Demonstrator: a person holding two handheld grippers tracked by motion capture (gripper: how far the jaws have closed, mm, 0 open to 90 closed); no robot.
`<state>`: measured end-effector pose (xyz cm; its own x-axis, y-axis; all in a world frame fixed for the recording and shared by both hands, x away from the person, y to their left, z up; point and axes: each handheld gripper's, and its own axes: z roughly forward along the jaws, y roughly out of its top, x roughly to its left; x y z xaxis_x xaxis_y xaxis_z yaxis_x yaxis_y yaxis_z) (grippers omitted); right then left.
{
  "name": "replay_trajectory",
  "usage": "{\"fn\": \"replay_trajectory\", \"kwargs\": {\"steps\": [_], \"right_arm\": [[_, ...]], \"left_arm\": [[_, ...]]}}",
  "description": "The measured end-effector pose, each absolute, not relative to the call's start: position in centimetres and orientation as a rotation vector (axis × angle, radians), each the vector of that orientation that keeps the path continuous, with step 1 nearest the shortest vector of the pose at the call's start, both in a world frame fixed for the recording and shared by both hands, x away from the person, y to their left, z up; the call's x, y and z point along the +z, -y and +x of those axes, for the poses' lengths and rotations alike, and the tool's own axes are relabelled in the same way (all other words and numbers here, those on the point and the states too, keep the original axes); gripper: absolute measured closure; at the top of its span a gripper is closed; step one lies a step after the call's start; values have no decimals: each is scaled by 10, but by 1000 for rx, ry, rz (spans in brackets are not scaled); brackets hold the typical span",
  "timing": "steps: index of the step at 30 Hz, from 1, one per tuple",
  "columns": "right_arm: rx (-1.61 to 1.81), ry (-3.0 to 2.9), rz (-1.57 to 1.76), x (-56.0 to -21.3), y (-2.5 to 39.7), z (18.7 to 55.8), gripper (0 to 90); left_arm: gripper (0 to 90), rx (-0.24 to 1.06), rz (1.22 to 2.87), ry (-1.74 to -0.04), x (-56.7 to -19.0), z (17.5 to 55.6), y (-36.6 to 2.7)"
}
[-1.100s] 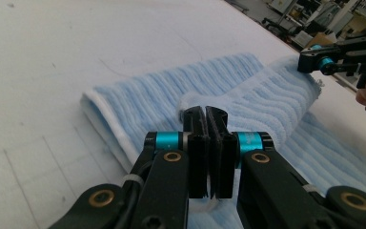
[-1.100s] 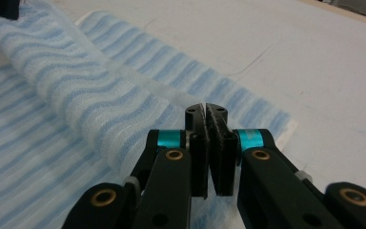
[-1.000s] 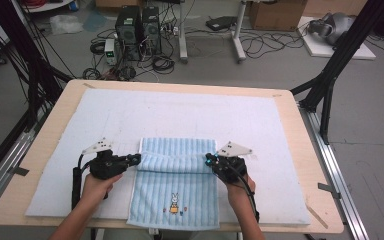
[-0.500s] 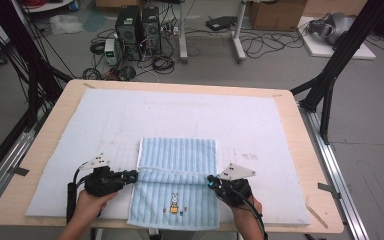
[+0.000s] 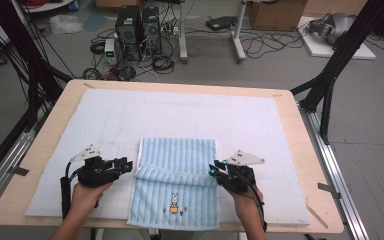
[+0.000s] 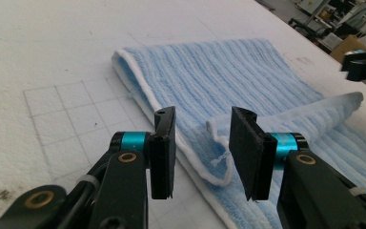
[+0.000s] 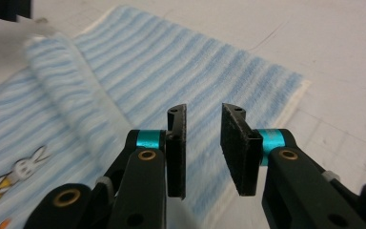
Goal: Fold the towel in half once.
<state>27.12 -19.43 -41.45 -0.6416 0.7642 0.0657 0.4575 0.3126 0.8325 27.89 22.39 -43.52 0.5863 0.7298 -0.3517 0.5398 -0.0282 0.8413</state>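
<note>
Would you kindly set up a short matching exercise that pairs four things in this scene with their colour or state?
Things:
1. towel
2. left gripper
3. rabbit picture
4. table pad

States:
A. white, covers most of the tabletop
B. open, at the towel's left edge
C. blue striped, its far end folded over toward the person
D. sits on the near part of the towel

Pairs: 1-C, 2-B, 3-D, 4-A
</note>
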Motion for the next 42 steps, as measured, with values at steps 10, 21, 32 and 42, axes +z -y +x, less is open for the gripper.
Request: {"fn": "replay_trajectory", "kwargs": {"steps": [10,21,32,42], "right_arm": [[1161,-2498,942,-437,162,283,764],[1268,-2776,660,-440,170,247,759],[1307,-2373,979,-426,204,279,649],[1105,-2253,1222,-439,206,324,575]], "left_arm": [[617,231,1701,-1063,-433,286,-230],[607,239,1721,-1040,-430,310,-223],[534,246,1775,-1075,-437,337,-210],[504,228,1888,-1085,-452,355,-190]]}}
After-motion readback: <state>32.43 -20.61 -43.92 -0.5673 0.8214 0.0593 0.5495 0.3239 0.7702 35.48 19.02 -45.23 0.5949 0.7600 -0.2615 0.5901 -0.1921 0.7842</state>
